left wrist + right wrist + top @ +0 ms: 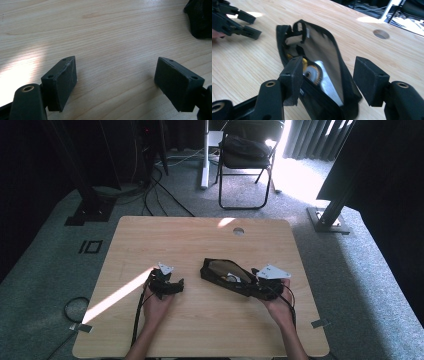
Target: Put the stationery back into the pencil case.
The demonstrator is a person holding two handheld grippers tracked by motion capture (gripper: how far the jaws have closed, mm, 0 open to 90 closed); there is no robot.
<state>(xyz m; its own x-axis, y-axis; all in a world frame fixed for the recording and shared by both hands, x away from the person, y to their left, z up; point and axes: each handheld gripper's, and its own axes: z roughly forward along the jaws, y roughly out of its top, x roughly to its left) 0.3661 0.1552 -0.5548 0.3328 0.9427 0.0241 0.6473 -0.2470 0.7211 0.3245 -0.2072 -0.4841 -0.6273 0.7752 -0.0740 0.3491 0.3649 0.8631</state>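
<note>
On the table [200, 320], just right of the frame's centre in the high view, lies a black pouch [225, 274], running from upper left to lower right. Your right gripper [260, 285] sits at its lower right end, with your hand below it at the lower right of the frame. From the right gripper view the pouch [324, 52] gapes open along its top, and a silvery tool with a toothed brass wheel [313, 72] shows inside. Your right gripper [329, 80] has its jaws about halfway apart, straddling the pouch's near end: the left jaw is against the pouch's rim, the right jaw stands just clear of the outer side. No firm grip shows.

Left of centre in the high view, your left gripper [167, 284] rests near the table, well apart from the pouch, with a strip of sunlight [117, 295] running off to its lower left. In the left gripper view its jaws stand wide over bare wood, nothing between them, and a corner of the pouch [200, 17] shows at the upper right. A round hole [238, 231] sits near the table's far edge.
</note>
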